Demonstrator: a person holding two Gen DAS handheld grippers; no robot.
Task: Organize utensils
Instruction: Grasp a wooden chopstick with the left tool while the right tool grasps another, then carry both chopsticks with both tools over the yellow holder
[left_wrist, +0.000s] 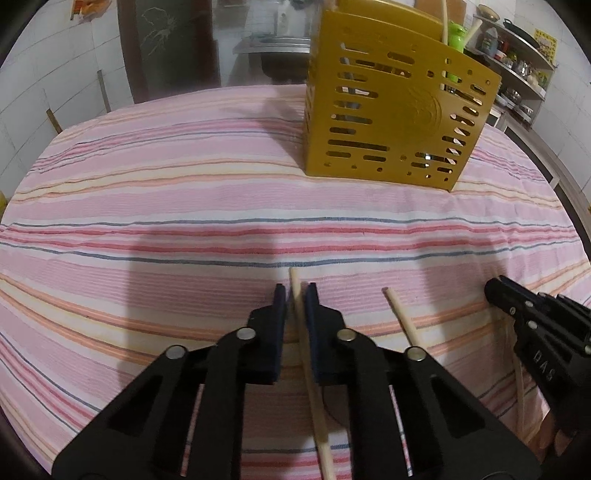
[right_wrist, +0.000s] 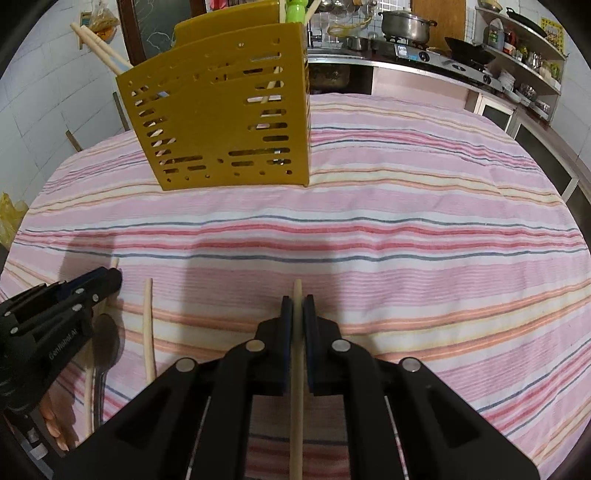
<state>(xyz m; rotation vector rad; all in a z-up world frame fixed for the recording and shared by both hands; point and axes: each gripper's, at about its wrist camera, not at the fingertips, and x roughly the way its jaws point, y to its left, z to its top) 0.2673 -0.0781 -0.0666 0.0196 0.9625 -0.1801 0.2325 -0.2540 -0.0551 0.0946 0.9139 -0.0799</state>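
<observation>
A mustard-yellow slotted utensil holder stands upright on the striped tablecloth; it also shows in the right wrist view with chopsticks sticking out of it. My left gripper is shut on a pale wooden chopstick low over the cloth. My right gripper is shut on another wooden chopstick. A third chopstick lies on the cloth between the grippers, seen also in the right wrist view. A dark spoon lies under the left gripper's side.
The table has a pink striped cloth. Behind it are a counter with a pot and stove, and shelves of kitchenware at the right. A tiled wall and a dark door are at the left.
</observation>
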